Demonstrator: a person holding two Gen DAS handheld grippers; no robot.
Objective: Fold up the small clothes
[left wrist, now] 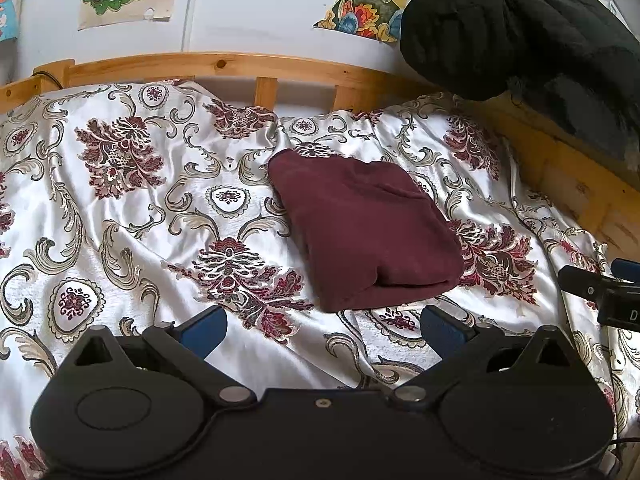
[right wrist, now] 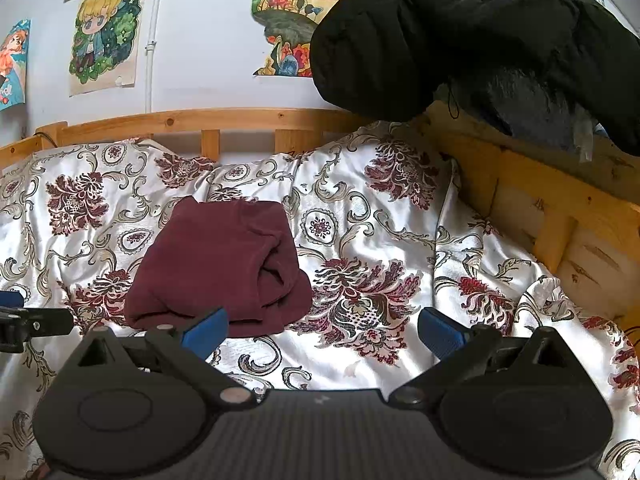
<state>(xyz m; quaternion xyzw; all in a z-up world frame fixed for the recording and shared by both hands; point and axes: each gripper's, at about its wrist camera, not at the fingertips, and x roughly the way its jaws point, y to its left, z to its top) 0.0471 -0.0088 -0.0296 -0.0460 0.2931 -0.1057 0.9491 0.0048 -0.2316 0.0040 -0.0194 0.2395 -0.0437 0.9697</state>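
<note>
A dark maroon garment lies folded into a thick rectangle on the floral satin bedspread. My left gripper is open just in front of its near edge, blue pads wide apart with nothing between them. In the right wrist view the same maroon garment sits left of centre. My right gripper is open too, its left pad close over the garment's near right corner. The right gripper's tip shows at the right edge of the left wrist view, and the left gripper's tip at the left edge of the right wrist view.
A wooden bed rail runs along the back and down the right side. A black padded jacket hangs over the rail's far right corner. Colourful drawings are stuck on the white wall behind.
</note>
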